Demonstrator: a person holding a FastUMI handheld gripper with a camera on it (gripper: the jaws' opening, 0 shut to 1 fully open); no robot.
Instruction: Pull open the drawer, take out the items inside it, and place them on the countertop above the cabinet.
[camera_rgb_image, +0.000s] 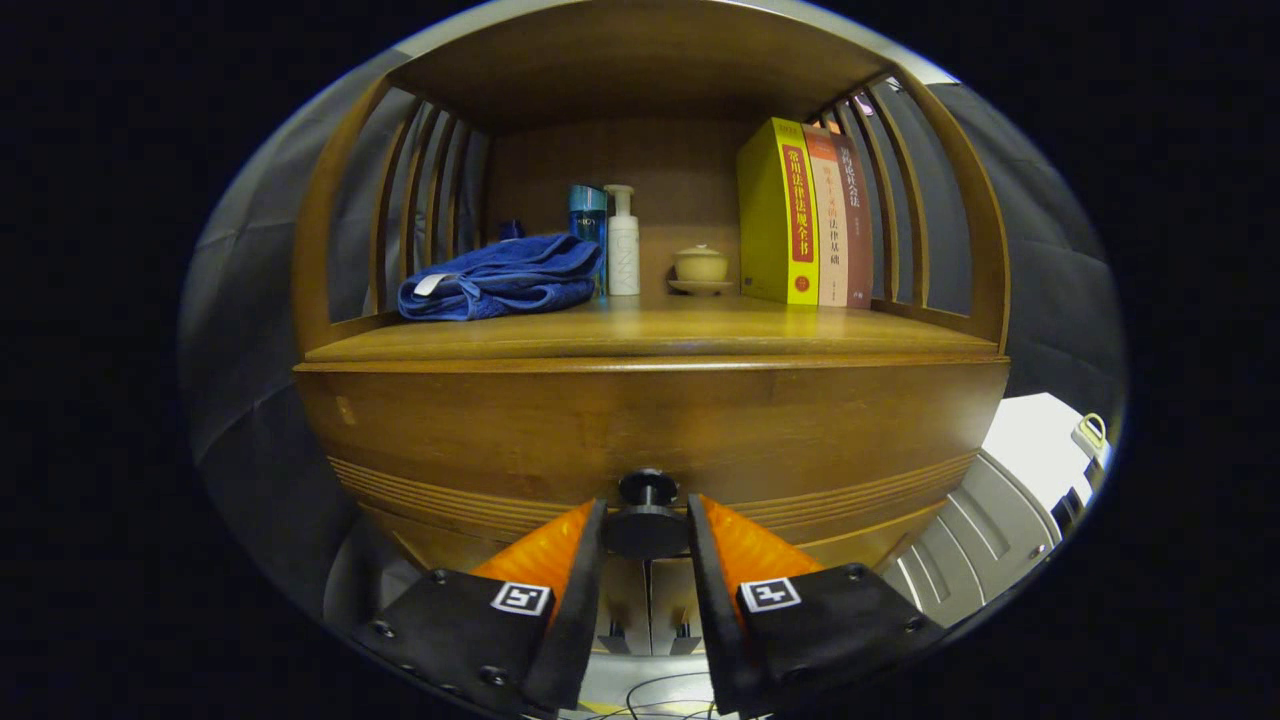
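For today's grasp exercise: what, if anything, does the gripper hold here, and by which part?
The gripper holds the drawer by its dark round knob, one finger pressing each side.

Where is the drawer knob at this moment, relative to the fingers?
In the gripper view, the dark round drawer knob sits low on the drawer front, between the gripper fingers, which close on either side of it, below the countertop.

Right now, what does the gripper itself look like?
The gripper has two flat, wedge-shaped fingers tapering forward. Each sits on a black block fixed with screws and bearing a square black-and-white marker.
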